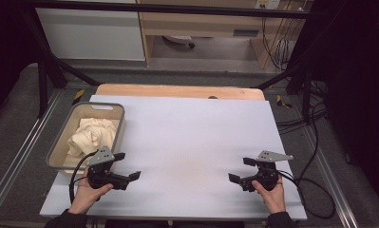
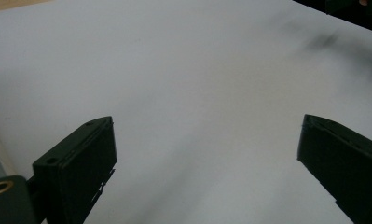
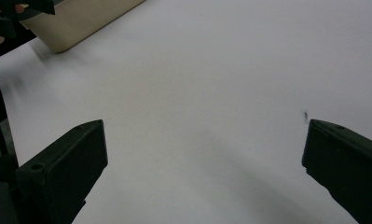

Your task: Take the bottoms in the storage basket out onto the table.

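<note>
Both tools are held low over the near part of the white tabletop (image 1: 192, 142), one on each side, and both are wide open with nothing in them. The left tool (image 1: 128, 166) sits just beside the near end of the gray bin (image 1: 54, 154), and in the left gripper view its two black jaws stand far apart over bare tabletop. The right tool (image 1: 241, 170) is well apart from the bin, on the other side, and the right gripper view shows its jaws spread the same way. The cream cloth (image 1: 93, 135) lies bunched up inside the bin, at the left edge of the tabletop. It looks like the job is to get that cloth out, so the left tool should probably go first because it is closest. To do it well, lift the left tool up and over the bin wall so it does not bump it. Aim for a high fold on top of the pile, since a bump of cloth is easy to pinch. Keep the jaws open until the cloth is between them, then squeeze firmly. Pull straight up and slowly, so the cloth does not catch on the rim and tip the bin. The right tool could wait near the middle, ready to take a corner when the cloth comes over.
</note>
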